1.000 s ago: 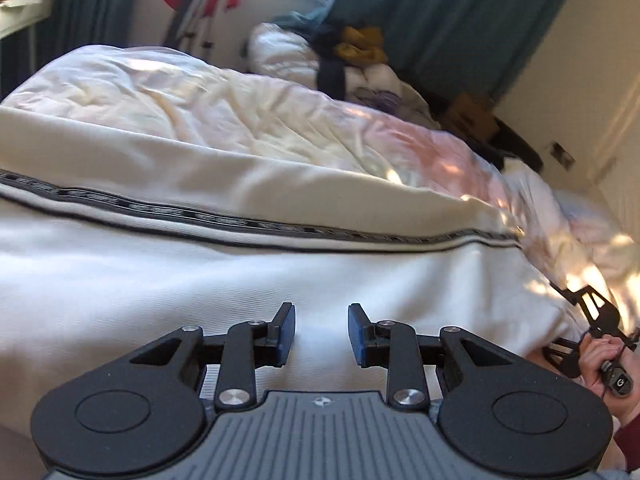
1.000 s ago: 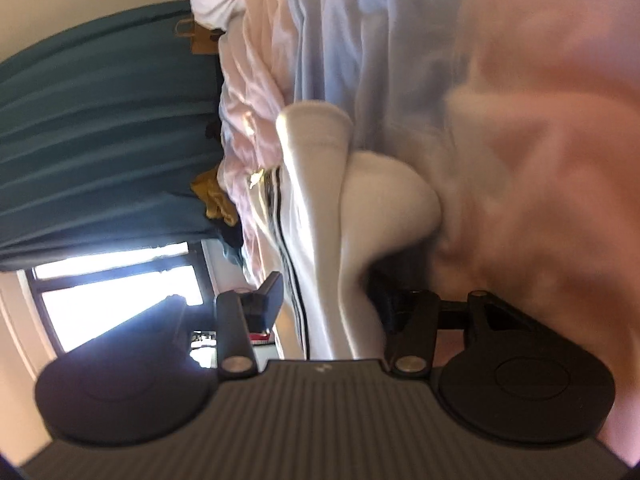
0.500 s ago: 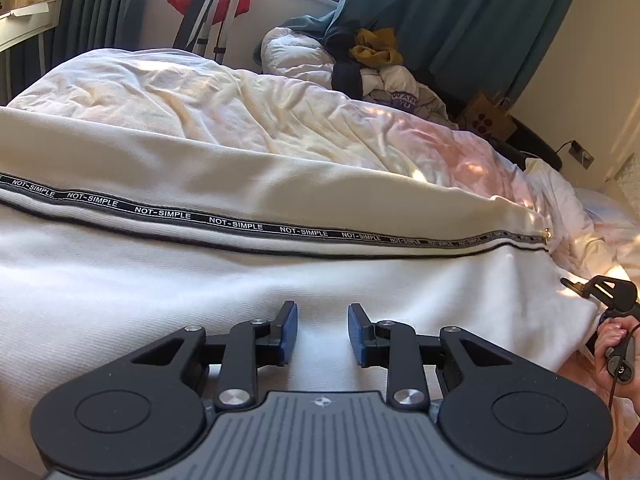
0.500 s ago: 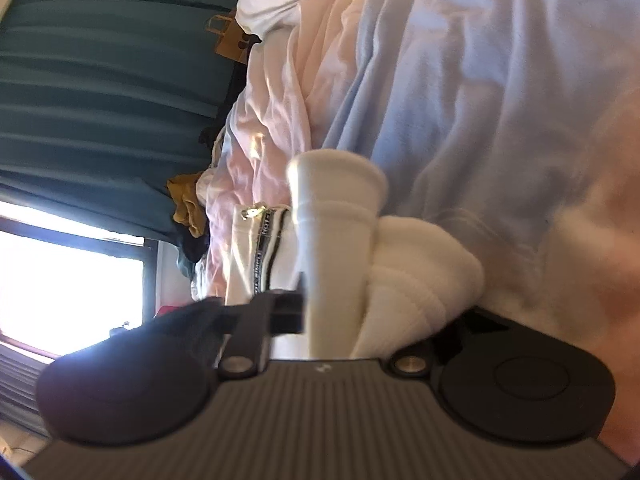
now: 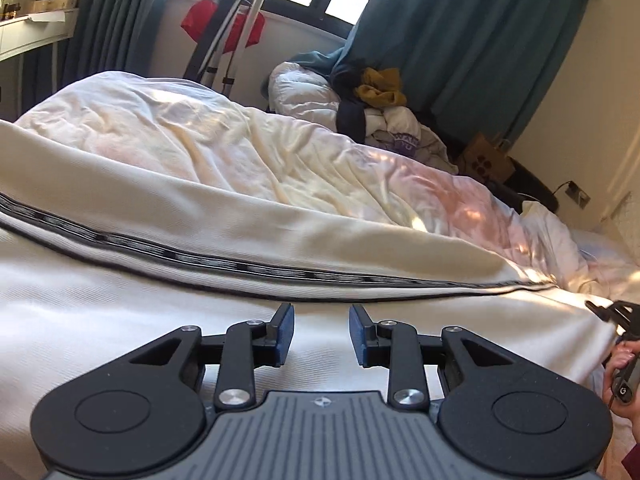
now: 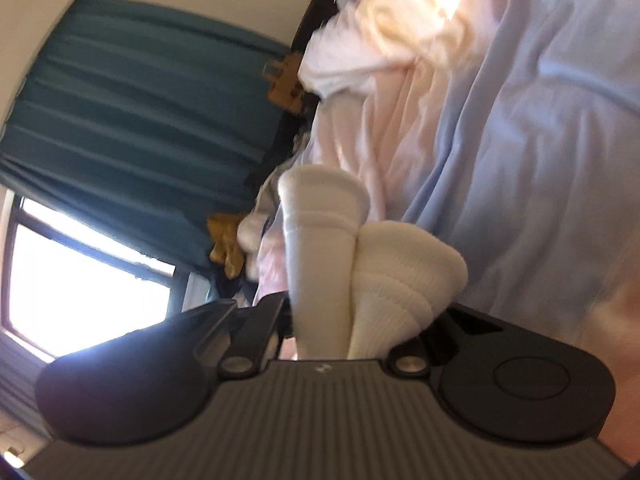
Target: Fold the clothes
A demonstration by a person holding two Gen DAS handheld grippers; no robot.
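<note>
Here the garment (image 5: 168, 320) is spread on the bed (image 5: 280, 168), its long axis, marked by a dark stripe (image 5: 240, 266), running crosswise ahead of the left claw (image 5: 322, 334). That claw is held partly open over the cloth; no grip is seen. At the far right end, a bunched cuff (image 6: 340, 264) is pinched in the right claw (image 6: 320, 332), nearly closed, so the fold is judged to be carried leftward along the stripe.
</note>
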